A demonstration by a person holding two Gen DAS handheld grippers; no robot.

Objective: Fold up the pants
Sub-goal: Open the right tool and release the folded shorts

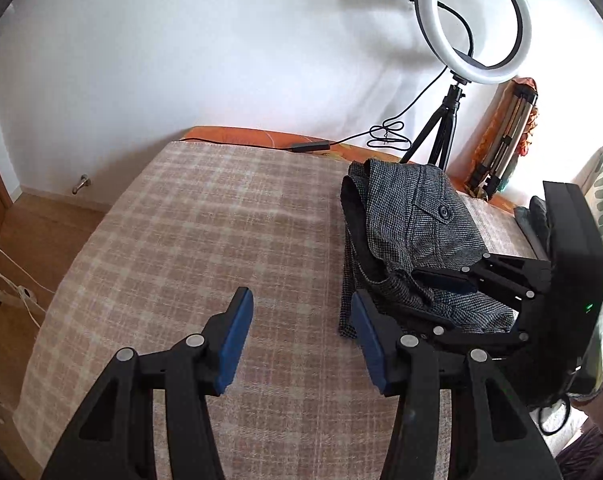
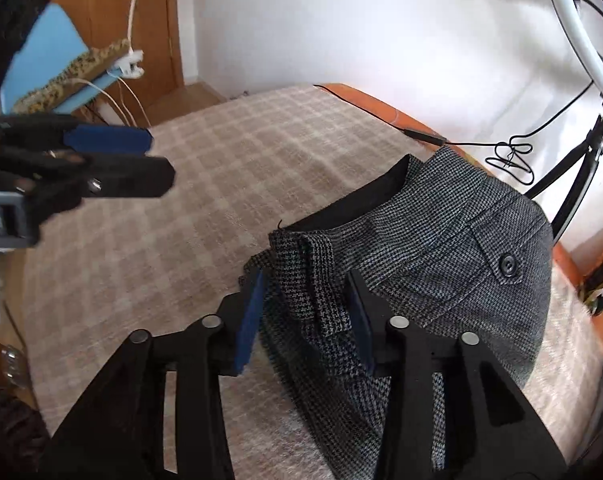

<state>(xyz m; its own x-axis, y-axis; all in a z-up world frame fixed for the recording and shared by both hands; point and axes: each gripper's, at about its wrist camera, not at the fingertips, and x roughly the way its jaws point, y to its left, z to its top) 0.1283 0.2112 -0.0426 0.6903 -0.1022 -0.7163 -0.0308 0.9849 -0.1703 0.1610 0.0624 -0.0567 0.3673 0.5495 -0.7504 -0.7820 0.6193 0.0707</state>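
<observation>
Bedroom, plaid blanket (image 1: 205,216) over bed | folded houndstooth pants (image 2: 441,248) lie near ring light (image 1: 475,20) | right gripper (image 2: 307,316) spread, straddling pants' loose fold; left gripper (image 1: 297,336) released beside pants, empty | risk: pinching one layer likely unravels the bundle.

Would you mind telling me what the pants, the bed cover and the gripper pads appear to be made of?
Pants: likely a matte woven wool blend, judging by the grey-black houndstooth weave; dark smooth lining at the waistband. Bed cover: a soft woven or brushed textile, beige-and-tan plaid with a slightly fuzzy surface. Pads: matte blue, possibly rubber or foam, on black plastic-looking fingers.
</observation>
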